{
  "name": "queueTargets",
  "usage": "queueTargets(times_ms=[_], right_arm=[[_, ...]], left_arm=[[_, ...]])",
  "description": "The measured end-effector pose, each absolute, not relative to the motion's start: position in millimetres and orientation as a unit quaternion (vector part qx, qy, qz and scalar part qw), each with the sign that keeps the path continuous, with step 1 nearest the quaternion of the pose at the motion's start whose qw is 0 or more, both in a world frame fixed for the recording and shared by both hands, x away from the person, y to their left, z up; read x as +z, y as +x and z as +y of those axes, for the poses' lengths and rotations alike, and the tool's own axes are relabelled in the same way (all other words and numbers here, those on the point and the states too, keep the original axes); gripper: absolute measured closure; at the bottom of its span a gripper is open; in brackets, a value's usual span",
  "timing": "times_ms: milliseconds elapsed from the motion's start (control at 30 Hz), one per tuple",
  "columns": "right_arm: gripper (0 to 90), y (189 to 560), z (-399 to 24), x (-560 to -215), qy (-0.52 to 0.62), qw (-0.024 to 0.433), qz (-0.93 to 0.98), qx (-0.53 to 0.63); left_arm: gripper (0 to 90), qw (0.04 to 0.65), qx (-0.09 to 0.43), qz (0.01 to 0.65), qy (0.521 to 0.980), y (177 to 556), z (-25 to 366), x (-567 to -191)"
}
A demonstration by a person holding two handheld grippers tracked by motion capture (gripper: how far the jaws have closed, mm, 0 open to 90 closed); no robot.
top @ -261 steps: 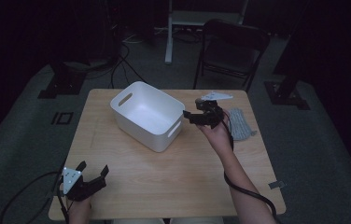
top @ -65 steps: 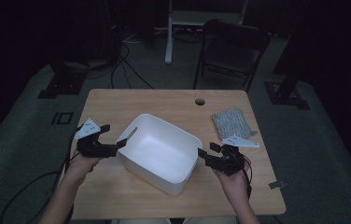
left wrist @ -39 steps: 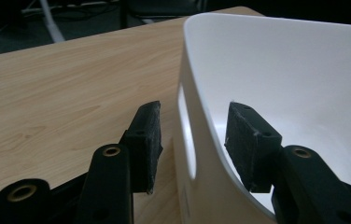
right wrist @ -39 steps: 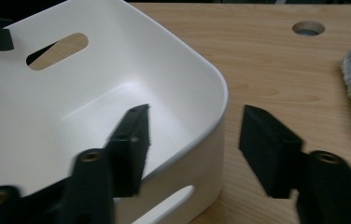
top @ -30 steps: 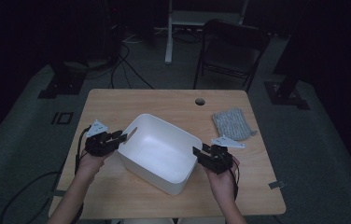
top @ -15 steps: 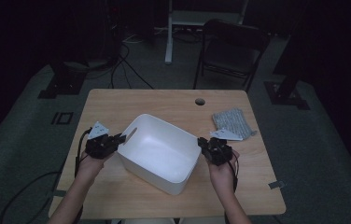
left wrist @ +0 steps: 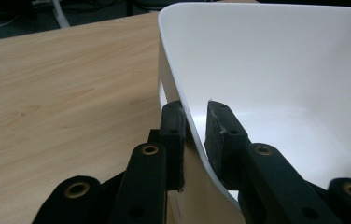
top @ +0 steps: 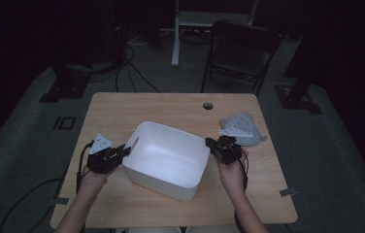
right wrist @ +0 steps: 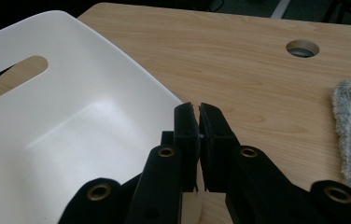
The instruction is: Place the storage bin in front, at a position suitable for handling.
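The white tub [top: 168, 160] sits mid-table [top: 171, 104]. My left gripper [left wrist: 193, 122] has just been opening slightly, jaws straddling its rim, one pad touching. My right gripper [right wrist: 198, 122] pinches the opposite rim. A grey cloth [top: 241, 127] lies beyond.

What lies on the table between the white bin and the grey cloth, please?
In the high view, the right gripper lies there, shut on the rim of the white bin, with the grey cloth just behind it. The right gripper view shows bare wood of the table around it.
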State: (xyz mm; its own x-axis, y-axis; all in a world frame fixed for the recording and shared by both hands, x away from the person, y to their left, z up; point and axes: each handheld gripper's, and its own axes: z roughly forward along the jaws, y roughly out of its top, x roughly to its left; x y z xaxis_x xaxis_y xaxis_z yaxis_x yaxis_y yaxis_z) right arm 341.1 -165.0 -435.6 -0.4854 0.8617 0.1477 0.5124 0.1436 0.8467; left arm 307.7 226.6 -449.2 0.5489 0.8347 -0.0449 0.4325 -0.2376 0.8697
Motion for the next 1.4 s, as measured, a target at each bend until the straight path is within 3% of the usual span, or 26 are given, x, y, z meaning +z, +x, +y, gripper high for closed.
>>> queueTargets(times_ms=[633, 667, 733, 767, 800, 1033, 1400], right_arm=[[83.8, 360, -171, -434, 0.458, 0.179, 0.739, 0.461], [80.9, 359, -171, -434, 0.457, 0.18, 0.74, 0.46], [66.0, 355, -172, -433, 0.452, 0.177, 0.736, 0.472], [66.0, 355, -172, -433, 0.452, 0.177, 0.736, 0.472], [59.7, 347, -173, -430, 0.447, 0.181, 0.735, 0.477], [41.0, 316, -181, -425, 0.445, 0.174, 0.725, 0.496], [35.7, 289, -188, -435, 0.458, 0.185, 0.721, 0.486]], left_arm=[[69.7, 0.442, 0.236, 0.423, 0.755, 288, 212, -449], [68.3, 0.442, 0.236, 0.423, 0.755, 288, 212, -449], [59.1, 0.454, 0.233, 0.413, 0.754, 293, 215, -446], [57.5, 0.454, 0.233, 0.413, 0.754, 293, 215, -446], [52.3, 0.468, 0.233, 0.401, 0.752, 298, 219, -442], [42.5, 0.483, 0.226, 0.374, 0.758, 330, 220, -428], [40.8, 0.493, 0.204, 0.361, 0.765, 382, 222, -429]])
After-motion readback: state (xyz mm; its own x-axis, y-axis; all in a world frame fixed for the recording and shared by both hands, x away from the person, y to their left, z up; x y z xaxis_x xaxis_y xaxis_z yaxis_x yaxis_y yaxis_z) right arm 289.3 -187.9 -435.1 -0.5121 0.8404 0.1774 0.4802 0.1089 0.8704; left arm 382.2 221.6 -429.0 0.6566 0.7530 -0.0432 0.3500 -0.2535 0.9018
